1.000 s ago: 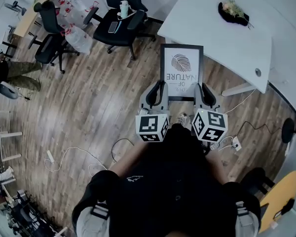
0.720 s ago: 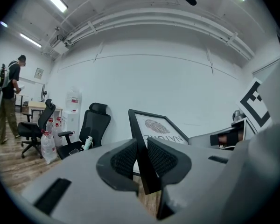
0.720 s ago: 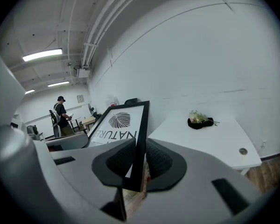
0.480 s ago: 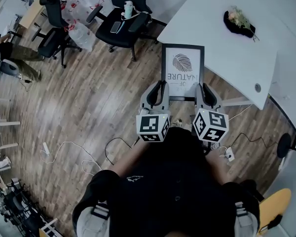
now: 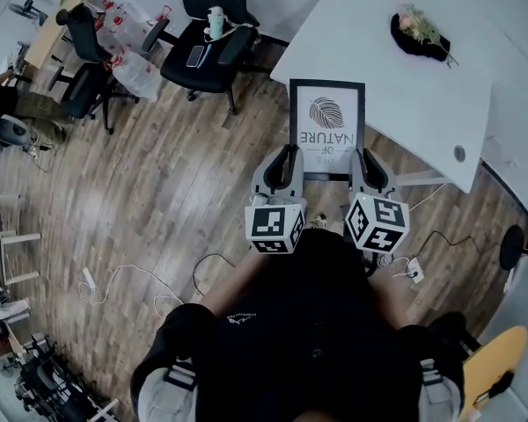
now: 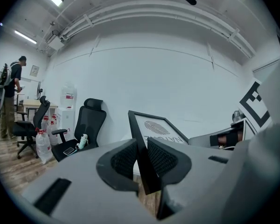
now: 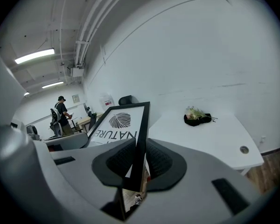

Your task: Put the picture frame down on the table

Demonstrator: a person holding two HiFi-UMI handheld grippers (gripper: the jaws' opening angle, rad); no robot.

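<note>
At the near edge of the white counter [image 5: 378, 51], the black-framed picture with a leaf print [image 5: 326, 128] is held in the air above the wooden floor [image 5: 158, 192], not yet set down. The left tool [image 5: 288, 158] pinches its left rail and the right tool [image 5: 361, 158] its right rail, each on a thin edge. Judged risks: the lower rail striking the counter rim if carried too low, and the frame twisting or slipping should one tool loosen first.
</note>
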